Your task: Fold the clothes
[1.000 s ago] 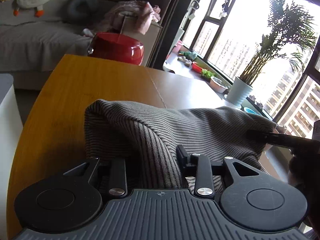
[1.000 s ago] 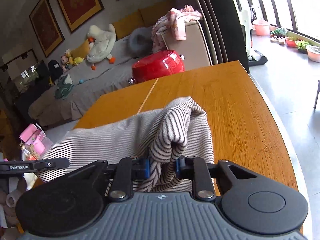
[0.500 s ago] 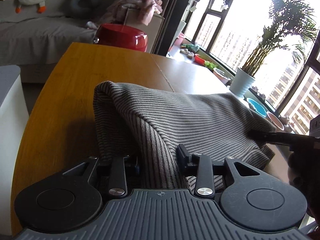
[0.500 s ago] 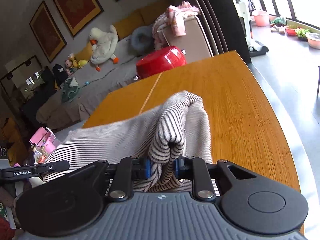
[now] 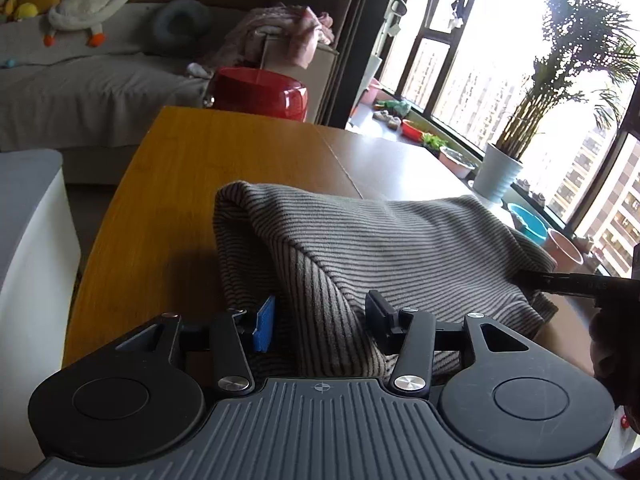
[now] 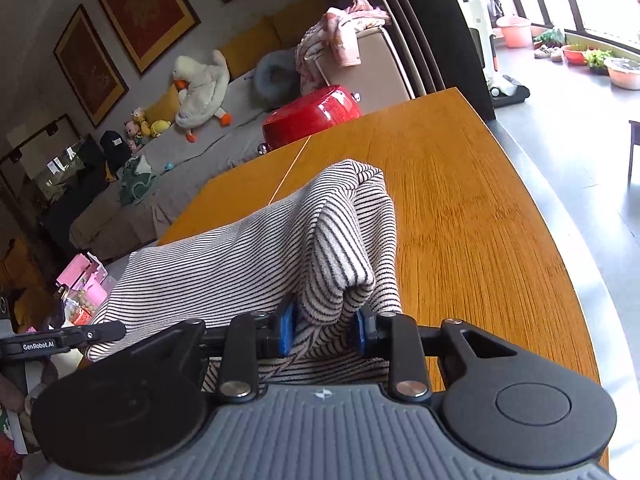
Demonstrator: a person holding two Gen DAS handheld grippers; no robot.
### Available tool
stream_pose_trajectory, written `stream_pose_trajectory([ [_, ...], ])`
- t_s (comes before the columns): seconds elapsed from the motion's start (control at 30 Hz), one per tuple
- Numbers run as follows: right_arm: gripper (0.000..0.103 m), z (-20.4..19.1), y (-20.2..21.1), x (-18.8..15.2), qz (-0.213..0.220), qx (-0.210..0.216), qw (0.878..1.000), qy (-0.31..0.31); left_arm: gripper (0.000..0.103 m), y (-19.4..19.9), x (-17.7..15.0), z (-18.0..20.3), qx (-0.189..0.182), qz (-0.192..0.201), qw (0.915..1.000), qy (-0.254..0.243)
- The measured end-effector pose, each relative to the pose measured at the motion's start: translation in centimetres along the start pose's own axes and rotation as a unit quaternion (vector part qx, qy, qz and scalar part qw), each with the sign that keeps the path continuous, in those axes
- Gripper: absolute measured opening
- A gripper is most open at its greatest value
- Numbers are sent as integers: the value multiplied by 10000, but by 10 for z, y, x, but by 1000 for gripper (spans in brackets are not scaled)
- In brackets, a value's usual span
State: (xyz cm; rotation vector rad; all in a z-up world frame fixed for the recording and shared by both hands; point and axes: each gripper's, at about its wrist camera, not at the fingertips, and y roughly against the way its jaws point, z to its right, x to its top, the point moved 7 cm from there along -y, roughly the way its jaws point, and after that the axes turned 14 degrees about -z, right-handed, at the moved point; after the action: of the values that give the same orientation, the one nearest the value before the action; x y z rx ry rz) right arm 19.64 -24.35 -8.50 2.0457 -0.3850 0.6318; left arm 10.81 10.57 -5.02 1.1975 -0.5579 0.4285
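Note:
A grey-and-black striped garment hangs in a folded span between both grippers, over the wooden table. My left gripper has its jaws opening. A fold of the cloth runs between them, and the blue left pad stands bare beside it. In the right wrist view the garment bunches into a thick roll between the pads of my right gripper. Those jaws are opening too, though the roll still fills the gap and touches both pads. Each view shows a finger of the other gripper at the garment's far corner.
The table stretches ahead, with its rounded edge on the right. A red pot-like object sits past its far end, before a sofa with plush toys. A white cabinet stands left of the table. A potted plant is by the window.
The left jaws have spread and the blue pad has come off the cloth. The right jaws have widened slightly around the roll. Both grippers have shifted a little along the table.

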Motion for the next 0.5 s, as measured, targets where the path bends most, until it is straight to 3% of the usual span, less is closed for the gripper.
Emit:
stream_pose_trajectory([
  [0.1,38,2,7,3,18,-78,10000,43,63,18,9,9,-115,244,9996,-41],
  [0.17,51,3,14,7,83,-213,9997,54,68,24,14,18,-271,341,9990,-87],
  [0.2,66,4,18,11,156,-356,9992,87,69,23,14,24,-387,332,9986,-126],
  [0.23,69,5,22,15,234,-506,9984,129,69,23,14,30,-503,322,9981,-164],
  [0.37,73,-2,35,31,469,-584,9969,222,77,2,5,49,-897,-5,9955,-300],
  [0.43,87,-10,38,39,581,-518,9965,313,78,-16,-3,50,-917,-235,9952,-263],
  [0.5,91,-24,35,47,670,-437,9956,486,78,-29,-9,47,-935,-347,9948,-215],
])
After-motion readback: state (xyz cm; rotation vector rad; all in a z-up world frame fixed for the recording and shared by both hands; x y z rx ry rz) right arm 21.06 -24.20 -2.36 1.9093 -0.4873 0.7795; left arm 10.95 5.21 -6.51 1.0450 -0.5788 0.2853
